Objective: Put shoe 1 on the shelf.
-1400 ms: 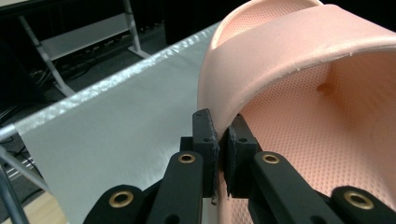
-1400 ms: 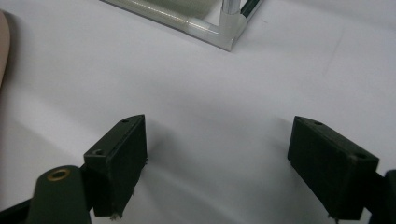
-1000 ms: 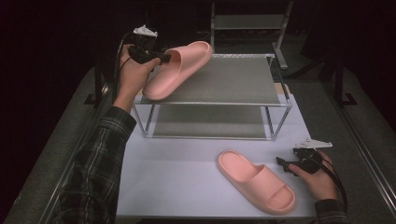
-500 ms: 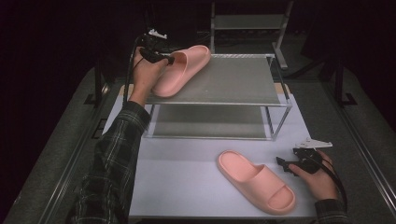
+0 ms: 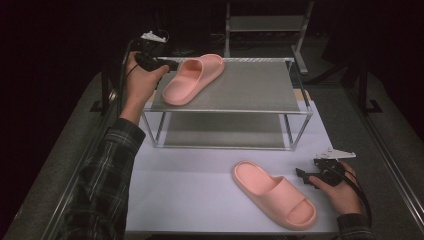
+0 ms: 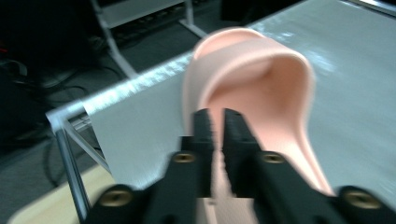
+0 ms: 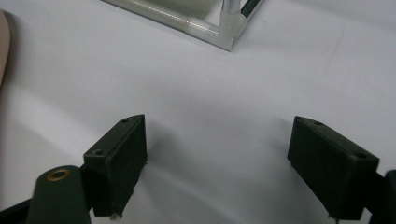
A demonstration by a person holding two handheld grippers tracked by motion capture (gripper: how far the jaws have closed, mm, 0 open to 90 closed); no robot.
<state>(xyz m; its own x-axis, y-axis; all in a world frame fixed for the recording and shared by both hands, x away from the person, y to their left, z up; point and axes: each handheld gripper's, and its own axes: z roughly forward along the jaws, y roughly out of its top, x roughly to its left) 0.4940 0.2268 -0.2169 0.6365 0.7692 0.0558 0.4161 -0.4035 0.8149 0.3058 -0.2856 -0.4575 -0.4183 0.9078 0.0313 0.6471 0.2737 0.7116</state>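
- dark room all round, with a white table top (image 5: pixel 200 185) lit in the middle and a two-tier metal shelf rack (image 5: pixel 280 107) standing on its far half.
- on the rack's grey top shelf lies one pink slipper (image 5: pixel 192 80), toe toward the far right, heel at the shelf's near-left part, sole down on the shelf.
- the left gripper (image 5: pixel 167 64) is clamped on that slipper's rim at the side by the strap; in the left gripper view (image 6: pixel 215 135) the two black jaws stand nearly together with just the thin pink edge pinched between them.
- the person's left hand (image 5: pixel 140 82) holds that gripper up at the rack's left corner, a plaid sleeve (image 5: pixel 105 185) stretching back to the near edge of the table.
- a second pink slipper (image 5: pixel 275 195) lies flat on the white table top in front of the rack, toe pointing to the near right.
- the right gripper (image 5: pixel 305 176) rests low just beside this second slipper, on its right, apart from it as far as i can tell.
- in the right gripper view (image 7: pixel 219 172) its jaws are spread wide with nothing but bare white table between them, and a foot of the rack (image 7: pixel 229 28) stands beyond.
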